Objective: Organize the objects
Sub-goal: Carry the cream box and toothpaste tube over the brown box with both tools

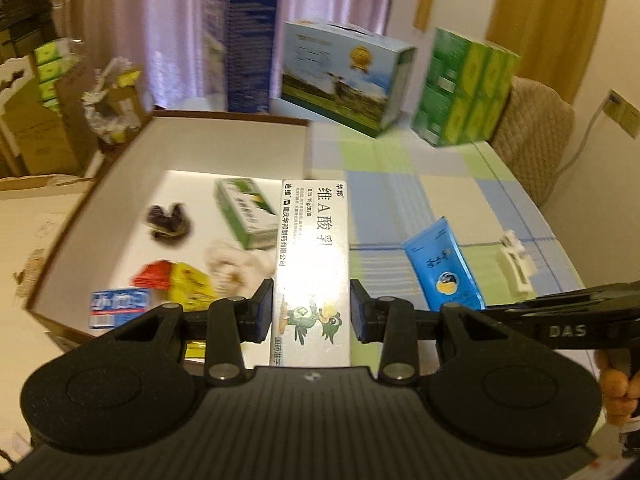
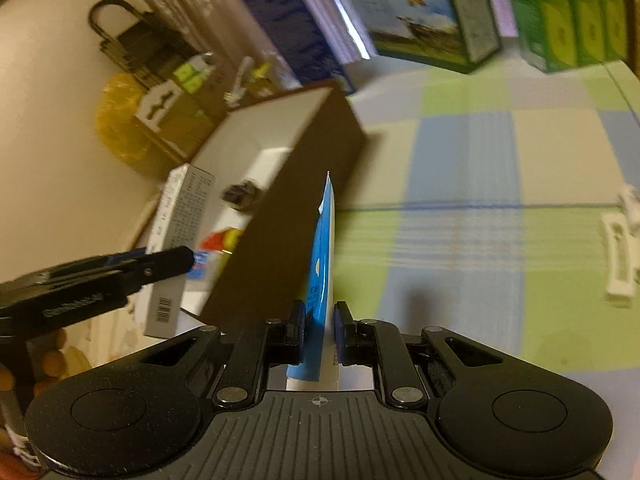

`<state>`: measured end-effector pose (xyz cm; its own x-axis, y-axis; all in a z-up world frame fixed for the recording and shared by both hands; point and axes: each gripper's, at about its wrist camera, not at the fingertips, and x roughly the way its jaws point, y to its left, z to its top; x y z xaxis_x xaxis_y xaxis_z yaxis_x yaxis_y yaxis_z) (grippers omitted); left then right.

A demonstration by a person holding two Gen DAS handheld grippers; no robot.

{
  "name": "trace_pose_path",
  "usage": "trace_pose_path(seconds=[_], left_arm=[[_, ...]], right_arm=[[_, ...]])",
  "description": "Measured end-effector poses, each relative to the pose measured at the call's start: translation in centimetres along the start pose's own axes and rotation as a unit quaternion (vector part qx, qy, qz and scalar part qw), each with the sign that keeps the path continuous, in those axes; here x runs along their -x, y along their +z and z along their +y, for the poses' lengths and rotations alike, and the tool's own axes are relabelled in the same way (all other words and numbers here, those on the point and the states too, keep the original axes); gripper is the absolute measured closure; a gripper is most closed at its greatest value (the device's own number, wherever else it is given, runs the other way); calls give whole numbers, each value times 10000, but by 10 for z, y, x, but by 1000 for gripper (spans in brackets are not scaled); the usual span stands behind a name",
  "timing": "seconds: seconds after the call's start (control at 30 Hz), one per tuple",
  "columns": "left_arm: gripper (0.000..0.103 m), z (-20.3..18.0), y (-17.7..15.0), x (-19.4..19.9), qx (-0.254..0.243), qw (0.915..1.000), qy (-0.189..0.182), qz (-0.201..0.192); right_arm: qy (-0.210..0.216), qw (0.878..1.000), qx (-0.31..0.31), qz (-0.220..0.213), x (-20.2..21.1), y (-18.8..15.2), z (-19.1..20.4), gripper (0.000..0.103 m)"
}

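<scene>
My left gripper [image 1: 311,314] is shut on a long white medicine carton [image 1: 312,256] with Chinese print, held over the right edge of the brown open box [image 1: 224,148]. That carton [image 2: 176,240] and the left gripper [image 2: 176,258] also appear at the left of the right wrist view. My right gripper [image 2: 320,330] is shut on a blue tube [image 2: 322,264], seen edge-on beside the box's dark outer wall [image 2: 276,240]. The blue tube [image 1: 442,268] hangs right of the carton. Inside the box lie a green carton [image 1: 246,212], a dark clip [image 1: 168,220], red and yellow packets [image 1: 172,280] and a blue-white packet [image 1: 120,306].
A white clip [image 1: 516,268] lies on the checked tablecloth [image 1: 400,184] to the right, also seen as the white clip [image 2: 620,252]. At the back stand a dark blue box [image 1: 240,48], a light blue carton [image 1: 344,72] and green tissue packs [image 1: 464,88]. A hand [image 1: 618,392] holds the right gripper.
</scene>
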<state>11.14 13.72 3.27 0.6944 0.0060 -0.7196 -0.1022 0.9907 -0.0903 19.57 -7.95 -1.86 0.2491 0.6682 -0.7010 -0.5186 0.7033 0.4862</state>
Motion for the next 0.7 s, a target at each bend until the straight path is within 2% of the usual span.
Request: trace_pose_path(seconds=[0.37,0.5,0.7], left_arm=[[69,78,22,9,194,9984,489,-231],[69,98,30,-1,183,9979,584,-190],[69,122,44,-26,111,9976,686,-51]], right_arm=[[455,9979,414,-210,-43,38,73,92],[457,9973,521,-233,-63,52,89,92],[234,9977,613,-177,-101,74,100,92]])
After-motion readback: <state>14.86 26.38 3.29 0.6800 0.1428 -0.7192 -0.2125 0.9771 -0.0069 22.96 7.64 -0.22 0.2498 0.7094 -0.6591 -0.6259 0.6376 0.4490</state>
